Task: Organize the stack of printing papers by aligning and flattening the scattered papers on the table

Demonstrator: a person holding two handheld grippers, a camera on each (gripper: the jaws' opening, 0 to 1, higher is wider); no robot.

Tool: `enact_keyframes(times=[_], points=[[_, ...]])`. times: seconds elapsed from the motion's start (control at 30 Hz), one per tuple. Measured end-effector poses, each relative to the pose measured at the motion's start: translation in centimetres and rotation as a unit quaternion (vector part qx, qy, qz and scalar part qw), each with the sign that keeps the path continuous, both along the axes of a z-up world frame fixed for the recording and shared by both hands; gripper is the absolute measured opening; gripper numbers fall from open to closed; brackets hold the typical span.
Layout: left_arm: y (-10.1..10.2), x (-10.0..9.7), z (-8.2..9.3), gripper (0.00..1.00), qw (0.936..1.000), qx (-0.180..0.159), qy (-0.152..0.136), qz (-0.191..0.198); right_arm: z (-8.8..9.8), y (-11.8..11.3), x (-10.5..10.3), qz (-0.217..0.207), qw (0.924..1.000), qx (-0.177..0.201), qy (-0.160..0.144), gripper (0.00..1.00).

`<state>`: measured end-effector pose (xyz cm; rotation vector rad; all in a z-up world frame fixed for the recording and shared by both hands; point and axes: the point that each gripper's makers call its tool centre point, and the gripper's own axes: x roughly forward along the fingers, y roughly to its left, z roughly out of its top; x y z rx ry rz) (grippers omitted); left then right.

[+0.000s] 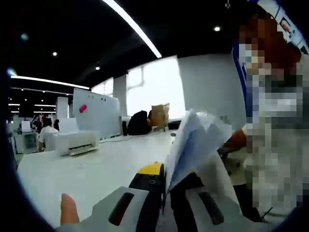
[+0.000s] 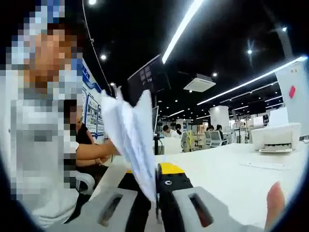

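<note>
The 2 grippers, left gripper [image 1: 164, 193] and right gripper [image 2: 155, 193], each clench an edge of the paper stack [image 1: 193, 145], which stands upright above the white table [image 1: 87, 169]. The sheets fan loosely, probably uneven, so their lower edge faces the table, with both grippers equally near.

Pale grey moulded housings on the left gripper [image 1: 164, 193], each with a dark, elongated oval slot, across the bottom centre of the left gripper view. Black jaws rising between them, the nearer one capped in yellow with a small round fastener just below the cap. Fingertip [image 1: 69, 209] at lower left. Same build on the right gripper [image 2: 155, 193]: grey housings, dark slots, black jaws, yellow cap, one small fastener. Fingertip [image 2: 275, 202] at lower right.
</note>
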<state>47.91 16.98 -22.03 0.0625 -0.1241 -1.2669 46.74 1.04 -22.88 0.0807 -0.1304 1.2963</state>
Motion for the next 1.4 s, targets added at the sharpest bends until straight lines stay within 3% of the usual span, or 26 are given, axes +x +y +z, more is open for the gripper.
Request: enact_keyframes(times=[0.13, 0.17, 0.27, 0.47, 0.67, 0.73, 0.77, 0.83, 0.9, 1.0, 1.13, 1.33, 1.4], points=[[-0.3, 1.4, 1.6, 0.09, 0.9995, -0.020, -0.005, 0.023, 1.1, -0.3, 0.0, -0.007, 0.9999, 0.012, -0.010, 0.00], [-0.4, 1.6, 1.3, 0.13, 0.9993, -0.022, -0.008, 0.028, 0.7, -0.7, 0.3, -0.020, 0.9997, 0.012, -0.010, 0.01], [-0.9, 1.6, -1.5, 0.20, 0.9987, 0.010, 0.001, 0.051, -1.3, -1.7, 0.6, -0.055, 0.9985, -0.003, 0.001, 0.22], [-1.1, 2.6, -1.2, 0.21, 0.9963, 0.006, -0.007, 0.085, -1.6, -2.5, 1.5, -0.086, 0.9963, -0.001, 0.005, 0.21], [-2.3, 3.2, -0.4, 0.23, 0.9963, 0.004, -0.011, 0.086, -0.7, -2.7, 2.0, -0.107, 0.9942, -0.008, -0.004, 0.22], [-2.6, 3.1, 0.1, 0.23, 0.9966, -0.027, 0.007, 0.078, -0.4, -3.1, 2.4, -0.125, 0.9920, 0.011, 0.012, 0.23], [-2.7, 3.1, -0.1, 0.22, 0.9966, -0.021, 0.002, 0.080, -0.4, -3.0, 2.2, -0.123, 0.9924, 0.006, 0.008, 0.23], [-3.0, 2.8, -0.2, 0.17, 0.9969, -0.016, -0.016, 0.076, -0.6, -3.5, 2.5, -0.142, 0.9896, -0.016, -0.017, 0.23], [-3.4, 2.3, -0.2, 0.06, 0.9978, -0.023, -0.001, 0.062, -0.5, -3.9, 2.8, -0.153, 0.9882, -0.002, -0.004, 0.24], [-3.7, 2.0, -0.1, 0.06, 0.9983, -0.024, -0.004, 0.053, -0.5, -4.9, 3.2, -0.176, 0.9843, -0.011, -0.016, 0.24], [-3.7, 1.4, -0.1, 0.06, 0.9987, -0.022, -0.015, 0.043, -0.9, -6.8, 3.8, -0.217, 0.9758, 0.019, 0.020, 0.24], [-3.5, 0.1, -0.3, 0.06, 0.9989, -0.040, -0.015, 0.020, -1.0, -6.0, 2.4, -0.245, 0.9686, 0.040, -0.007, 0.27], [-3.3, 0.0, -0.3, 0.13, 0.9985, -0.051, -0.003, 0.019, -1.3, -6.1, 2.3, -0.255, 0.9663, 0.025, -0.025, 0.27]])
